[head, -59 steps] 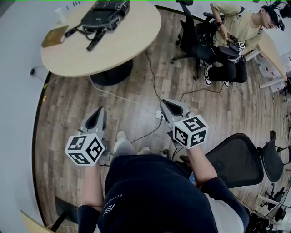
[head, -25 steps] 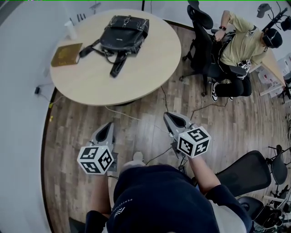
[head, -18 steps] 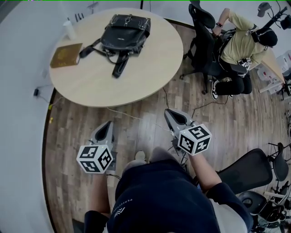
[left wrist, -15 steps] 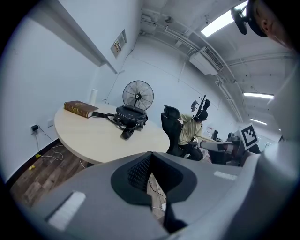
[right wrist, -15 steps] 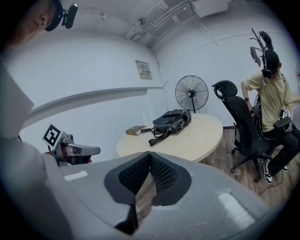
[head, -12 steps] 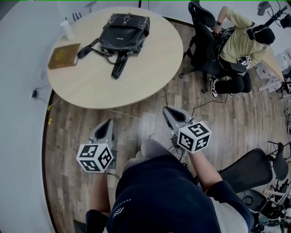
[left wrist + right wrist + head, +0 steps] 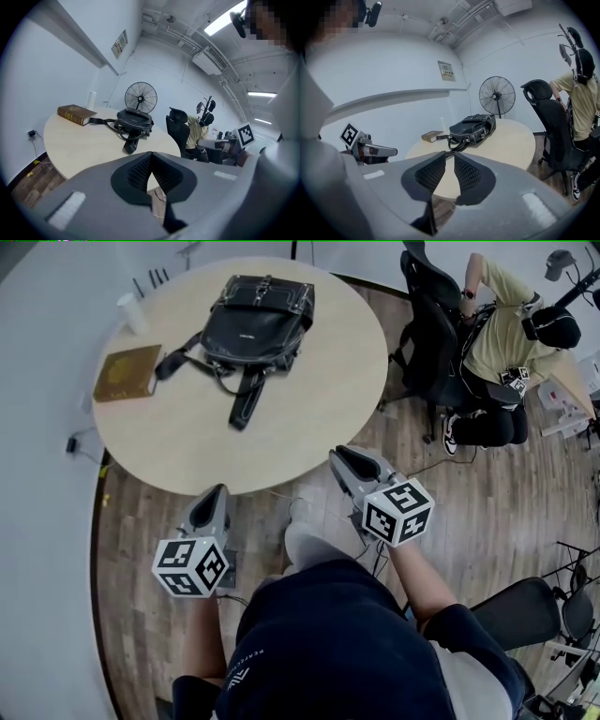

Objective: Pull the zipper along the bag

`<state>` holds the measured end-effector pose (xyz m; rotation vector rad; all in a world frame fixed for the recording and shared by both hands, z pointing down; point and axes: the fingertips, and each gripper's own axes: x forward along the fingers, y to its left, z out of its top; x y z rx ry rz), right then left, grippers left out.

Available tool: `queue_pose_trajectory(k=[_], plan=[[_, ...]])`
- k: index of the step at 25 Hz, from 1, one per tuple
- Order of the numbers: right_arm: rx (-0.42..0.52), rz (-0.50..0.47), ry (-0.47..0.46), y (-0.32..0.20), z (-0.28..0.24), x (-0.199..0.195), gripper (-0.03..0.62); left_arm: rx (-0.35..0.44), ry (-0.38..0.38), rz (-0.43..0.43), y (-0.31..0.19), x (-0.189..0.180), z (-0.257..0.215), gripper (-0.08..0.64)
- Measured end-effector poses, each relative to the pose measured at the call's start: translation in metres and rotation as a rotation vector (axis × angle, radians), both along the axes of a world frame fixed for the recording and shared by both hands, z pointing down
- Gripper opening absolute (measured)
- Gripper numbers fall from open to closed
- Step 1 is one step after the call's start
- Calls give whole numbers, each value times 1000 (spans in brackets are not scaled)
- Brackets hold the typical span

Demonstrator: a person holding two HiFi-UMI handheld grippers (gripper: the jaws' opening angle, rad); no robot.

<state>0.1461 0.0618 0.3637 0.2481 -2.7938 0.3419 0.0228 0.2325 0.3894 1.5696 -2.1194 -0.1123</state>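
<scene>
Room up front is running out: the near edge of the round worktop sits just ahead of both tool tips, closer than a second ago. The black bag lies toward the far side, with a book off to its left and plenty of bare top around them. The left tool is closed tight and empty. The right tool has just been opening, a small gap with nothing in it.
</scene>
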Motion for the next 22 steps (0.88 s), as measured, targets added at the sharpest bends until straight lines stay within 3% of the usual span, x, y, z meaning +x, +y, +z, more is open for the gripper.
queue_pose_trajectory(k=[8, 16, 22], plan=[[-6, -9, -25, -57, -5, -36, 91, -40, -20, 32, -66, -33, -10, 15], [-69, 54, -33, -85, 7, -10, 87, -48, -44, 105, -132, -36, -20, 15], [-105, 66, -32, -102, 19, -10, 87, -70, -65, 135, -154, -31, -23, 15]])
